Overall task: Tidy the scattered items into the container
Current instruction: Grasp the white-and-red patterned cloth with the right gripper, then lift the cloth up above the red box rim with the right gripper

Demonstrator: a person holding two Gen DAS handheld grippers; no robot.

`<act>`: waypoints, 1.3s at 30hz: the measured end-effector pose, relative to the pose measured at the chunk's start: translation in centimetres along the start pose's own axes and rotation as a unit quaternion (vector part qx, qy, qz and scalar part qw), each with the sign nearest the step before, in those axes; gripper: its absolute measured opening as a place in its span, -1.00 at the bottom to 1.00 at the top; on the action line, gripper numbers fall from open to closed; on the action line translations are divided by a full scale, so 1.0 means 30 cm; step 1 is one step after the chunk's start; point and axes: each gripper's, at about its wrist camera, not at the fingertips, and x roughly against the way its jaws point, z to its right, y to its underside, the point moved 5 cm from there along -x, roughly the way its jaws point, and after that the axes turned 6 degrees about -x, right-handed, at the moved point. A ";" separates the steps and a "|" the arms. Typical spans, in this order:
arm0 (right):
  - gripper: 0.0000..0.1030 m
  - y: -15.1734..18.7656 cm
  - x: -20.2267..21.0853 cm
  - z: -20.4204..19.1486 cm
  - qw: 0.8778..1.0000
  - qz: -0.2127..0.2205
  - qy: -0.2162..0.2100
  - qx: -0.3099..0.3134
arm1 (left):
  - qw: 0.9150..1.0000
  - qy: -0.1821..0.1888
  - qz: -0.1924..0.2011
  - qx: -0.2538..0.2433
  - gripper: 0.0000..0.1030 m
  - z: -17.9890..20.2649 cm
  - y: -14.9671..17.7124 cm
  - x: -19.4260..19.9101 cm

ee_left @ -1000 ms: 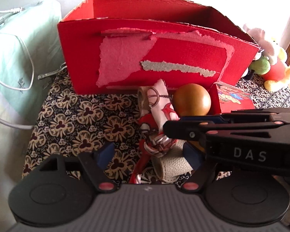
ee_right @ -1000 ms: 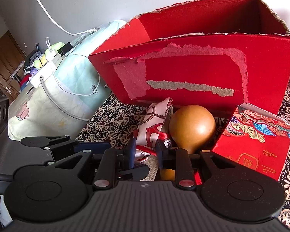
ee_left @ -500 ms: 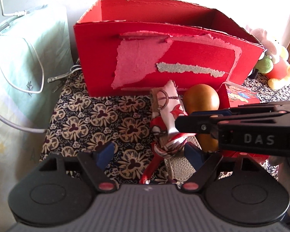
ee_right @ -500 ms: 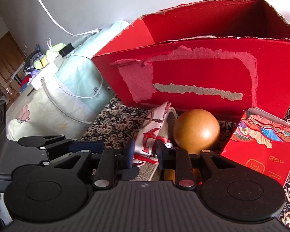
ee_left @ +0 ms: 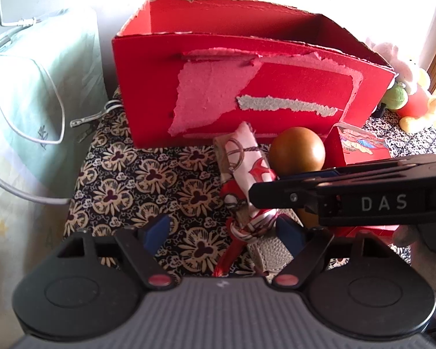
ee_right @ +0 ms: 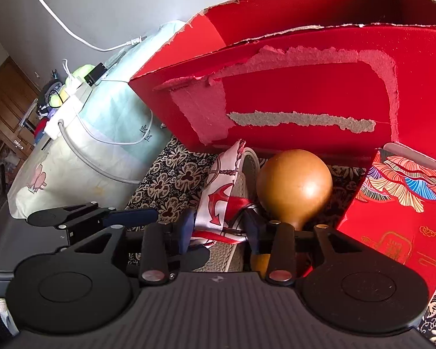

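Red-white scarf point(ee_right: 218, 203) between opening right tool point(ee_right: 219, 228); left tool point(ee_left: 223, 229) apart, empty.

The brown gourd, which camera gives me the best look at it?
The right wrist view: the brown gourd sits close and large there, its round bulb unobstructed, only its narrow lower end hidden behind the right tongs. In the left wrist view the gourd is smaller, and the right tongs' black arm crosses in front of its lower half.
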 end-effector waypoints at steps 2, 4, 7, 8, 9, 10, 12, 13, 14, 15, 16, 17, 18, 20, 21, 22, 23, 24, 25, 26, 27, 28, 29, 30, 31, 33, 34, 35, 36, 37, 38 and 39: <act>-0.18 0.001 -0.002 -0.003 1.000 -0.001 -0.001 0.004 | 1.000 0.016 -0.003 0.009 0.55 0.005 -0.005 -0.011; -0.21 0.001 -0.005 -0.006 1.000 -0.003 0.011 0.010 | 0.999 0.033 -0.007 0.014 0.50 0.021 -0.010 -0.023; -0.19 -0.003 -0.022 -0.006 0.999 -0.011 0.044 0.017 | 0.999 0.044 -0.007 0.004 0.43 0.057 -0.021 -0.042; -0.15 -0.008 -0.028 -0.003 0.999 -0.013 0.046 0.014 | 0.999 0.045 -0.007 0.001 0.43 0.065 -0.023 -0.051; -0.12 -0.012 -0.034 -0.002 0.999 -0.017 0.047 0.013 | 0.999 0.046 -0.008 0.000 0.43 0.069 -0.026 -0.060; -0.08 -0.015 -0.039 -0.004 0.999 -0.020 0.046 0.014 | 0.999 0.051 -0.008 0.003 0.40 0.071 -0.029 -0.064; -0.06 -0.022 -0.055 -0.006 0.999 -0.025 0.046 0.013 | 0.998 0.061 -0.011 0.013 0.19 0.074 -0.031 -0.080; -0.06 -0.024 -0.063 -0.004 0.999 -0.028 0.044 0.010 | 0.998 0.057 -0.012 0.012 0.18 0.076 -0.032 -0.081; -0.09 -0.024 -0.069 -0.001 0.999 -0.030 0.043 0.006 | 0.998 0.056 -0.009 0.013 0.17 0.076 -0.033 -0.081; -0.09 -0.024 -0.070 0.000 0.999 -0.030 0.040 0.006 | 0.998 0.056 -0.008 0.015 0.17 0.074 -0.032 -0.084; -0.09 -0.024 -0.070 -0.001 0.999 -0.030 0.038 0.007 | 0.998 0.057 -0.006 0.017 0.17 0.074 -0.033 -0.083; -0.09 -0.023 -0.071 -0.003 0.999 -0.031 0.037 0.008 | 0.998 0.056 -0.005 0.018 0.16 0.074 -0.031 -0.082; -0.12 -0.023 -0.071 -0.003 0.999 -0.032 0.036 0.009 | 0.998 0.055 -0.003 0.018 0.15 0.076 -0.031 -0.080; -0.17 -0.022 -0.068 0.000 0.999 -0.033 0.032 0.008 | 0.999 0.051 0.000 0.019 0.13 0.082 -0.030 -0.073; -0.23 -0.023 -0.063 0.006 0.999 -0.033 0.028 0.003 | 0.999 0.049 0.001 0.021 0.12 0.080 -0.031 -0.073; -0.28 -0.024 -0.058 0.010 0.999 -0.032 0.024 -0.003 | 0.999 0.048 0.001 0.022 0.12 0.079 -0.030 -0.071; -0.31 -0.024 -0.053 0.015 0.999 -0.031 0.020 -0.008 | 0.999 0.047 0.001 0.023 0.10 0.079 -0.030 -0.066; -0.36 -0.023 -0.048 0.017 0.999 -0.030 0.015 -0.014 | 0.999 0.046 0.002 0.024 0.09 0.079 -0.031 -0.060; -0.38 -0.021 -0.039 0.018 0.999 -0.029 0.009 -0.017 | 0.999 0.043 0.004 0.023 0.07 0.078 -0.032 -0.053; -0.39 -0.021 -0.031 0.014 0.999 -0.028 0.005 -0.016 | 0.999 0.039 0.008 0.022 0.06 0.079 -0.034 -0.044; -0.40 -0.020 -0.024 0.007 1.000 -0.025 0.002 -0.014 | 0.999 0.037 0.011 0.021 0.05 0.081 -0.036 -0.031; -0.40 -0.020 -0.015 -0.002 1.000 -0.021 -0.001 -0.010 | 0.999 0.034 0.015 0.021 0.05 0.082 -0.040 -0.019; -0.40 -0.021 -0.005 -0.014 1.000 -0.015 -0.004 -0.006 | 0.999 0.031 0.020 0.020 0.05 0.084 -0.043 -0.004; -0.40 -0.023 0.006 -0.027 1.000 -0.009 -0.007 -0.001 | 0.999 0.028 0.026 0.017 0.05 0.084 -0.044 0.011; -0.40 -0.025 0.019 -0.038 1.000 -0.002 -0.011 0.002 | 0.999 0.024 0.033 0.016 0.05 0.086 -0.049 0.028; -0.41 -0.032 0.052 -0.059 1.000 0.014 -0.022 0.007 | 0.999 0.017 0.048 0.010 0.05 0.094 -0.065 0.071; -0.41 -0.037 0.073 -0.069 0.999 0.023 -0.029 0.010 | 0.998 0.013 0.057 0.006 0.05 0.098 -0.074 0.095; -0.41 -0.045 0.096 -0.080 0.999 0.034 -0.035 0.012 | 0.998 0.010 0.067 0.001 0.05 0.103 -0.084 0.123; -0.42 -0.055 0.118 -0.092 0.998 0.045 -0.041 0.015 | 0.997 0.006 0.078 -0.005 0.05 0.110 -0.098 0.153; -0.42 -0.066 0.141 -0.104 0.997 0.057 -0.047 0.018 | 0.996 0.003 0.089 -0.012 0.05 0.116 -0.114 0.180; -0.42 -0.078 0.162 -0.115 0.996 0.069 -0.051 0.021 | 0.995 -0.001 0.098 -0.019 0.05 0.126 -0.132 0.201; -0.42 -0.097 0.186 -0.126 0.995 0.082 -0.054 0.024 | 0.994 -0.004 0.108 -0.026 0.05 0.133 -0.151 0.223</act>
